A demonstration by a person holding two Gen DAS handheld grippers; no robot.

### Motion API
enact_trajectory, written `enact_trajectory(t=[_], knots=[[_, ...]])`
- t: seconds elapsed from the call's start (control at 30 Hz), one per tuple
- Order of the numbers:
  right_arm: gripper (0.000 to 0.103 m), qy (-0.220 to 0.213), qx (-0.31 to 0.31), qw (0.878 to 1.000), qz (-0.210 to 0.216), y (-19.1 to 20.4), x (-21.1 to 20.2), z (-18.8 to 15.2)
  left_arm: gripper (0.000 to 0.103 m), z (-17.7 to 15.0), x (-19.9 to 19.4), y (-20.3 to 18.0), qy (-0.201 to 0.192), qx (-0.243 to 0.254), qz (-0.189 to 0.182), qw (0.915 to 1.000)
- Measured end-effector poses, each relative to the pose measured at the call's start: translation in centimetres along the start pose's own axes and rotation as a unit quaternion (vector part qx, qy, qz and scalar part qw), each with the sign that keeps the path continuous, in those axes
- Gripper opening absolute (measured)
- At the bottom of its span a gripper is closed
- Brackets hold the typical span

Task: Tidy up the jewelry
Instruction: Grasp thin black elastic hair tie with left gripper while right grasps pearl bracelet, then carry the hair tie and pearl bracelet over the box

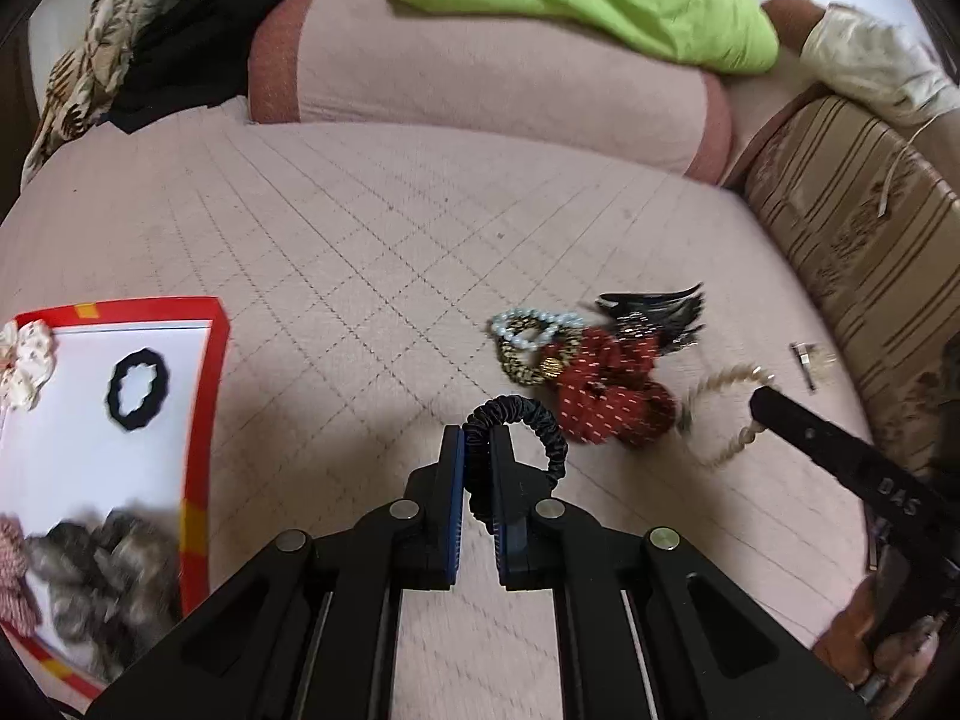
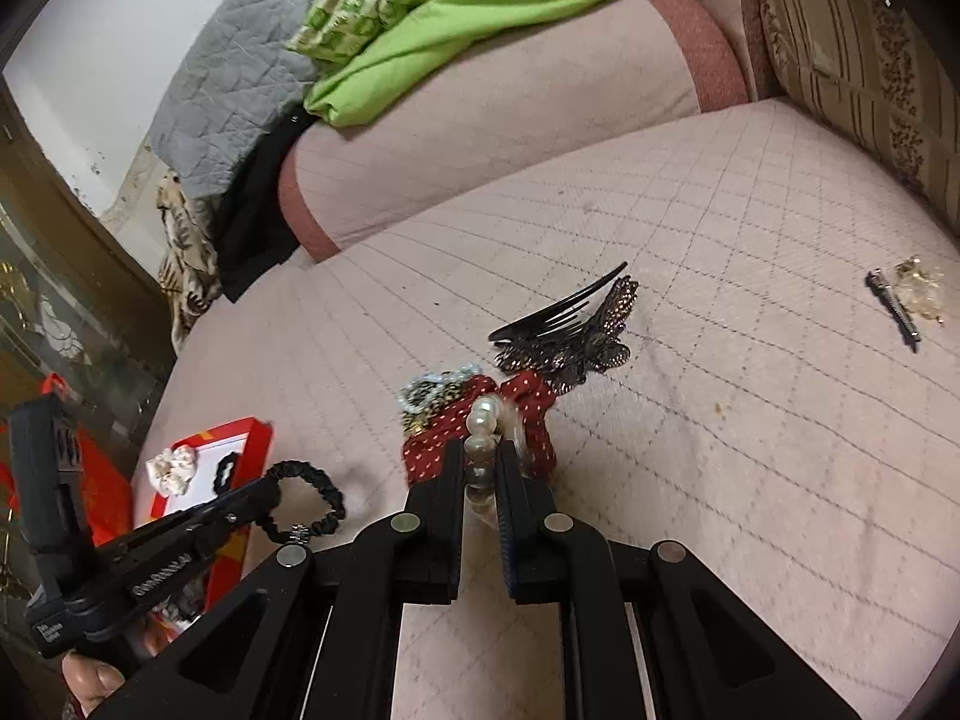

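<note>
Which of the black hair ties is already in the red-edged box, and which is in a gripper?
The wavy black ring lies loose in the red-edged box. The thinner ruched black scrunchie is pinched in the left gripper, above the bedcover.

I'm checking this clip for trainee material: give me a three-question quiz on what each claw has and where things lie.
1. True or false: the left claw is shut on a black hair tie.
2. What does the right claw grip? A) red scrunchie B) pearl bracelet C) comb
3. Fill in: the black ring-shaped tie lies in the ____-rimmed tray.

Key: 1 true. 2 B, the pearl bracelet; the red scrunchie and the comb lie on the bed beyond it. 3 red.
</note>
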State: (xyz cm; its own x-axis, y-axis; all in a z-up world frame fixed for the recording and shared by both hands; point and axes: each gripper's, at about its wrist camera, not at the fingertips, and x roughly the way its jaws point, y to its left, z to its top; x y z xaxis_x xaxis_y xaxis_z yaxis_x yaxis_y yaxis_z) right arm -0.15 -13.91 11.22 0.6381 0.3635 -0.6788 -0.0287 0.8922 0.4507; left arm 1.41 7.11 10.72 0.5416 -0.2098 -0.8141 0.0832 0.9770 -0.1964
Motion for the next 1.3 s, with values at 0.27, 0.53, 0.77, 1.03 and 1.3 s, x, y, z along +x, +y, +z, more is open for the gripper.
enact_trajectory(t=[0.27,0.53,0.77,1.03,1.3], knots=[[0.011,-0.005,-0.021,1.000,0.012,2.8,-2.7,-1.4,0.008,-2.1,-6.9,2.2,-0.045,-0.020,0.014,0.9987],[0.011,0.008,-0.081,0.996,0.046,8.9,-3.6,-3.3,0.008,-5.4,-11.6,10.1,-0.054,-0.096,0.072,0.9913],[0.011,0.039,-0.139,0.986,0.082,15.3,-2.2,-5.5,0.008,-7.4,-13.4,17.1,-0.055,-0.166,0.121,0.9771],[0.011,0.088,-0.191,0.971,0.111,22.7,1.4,-7.7,0.008,-9.6,-12.1,21.4,-0.039,-0.191,0.137,0.9712],[0.011,0.117,-0.227,0.957,0.137,30.4,6.1,-7.9,0.008,-11.7,-10.3,24.6,-0.024,-0.222,0.117,0.9678]])
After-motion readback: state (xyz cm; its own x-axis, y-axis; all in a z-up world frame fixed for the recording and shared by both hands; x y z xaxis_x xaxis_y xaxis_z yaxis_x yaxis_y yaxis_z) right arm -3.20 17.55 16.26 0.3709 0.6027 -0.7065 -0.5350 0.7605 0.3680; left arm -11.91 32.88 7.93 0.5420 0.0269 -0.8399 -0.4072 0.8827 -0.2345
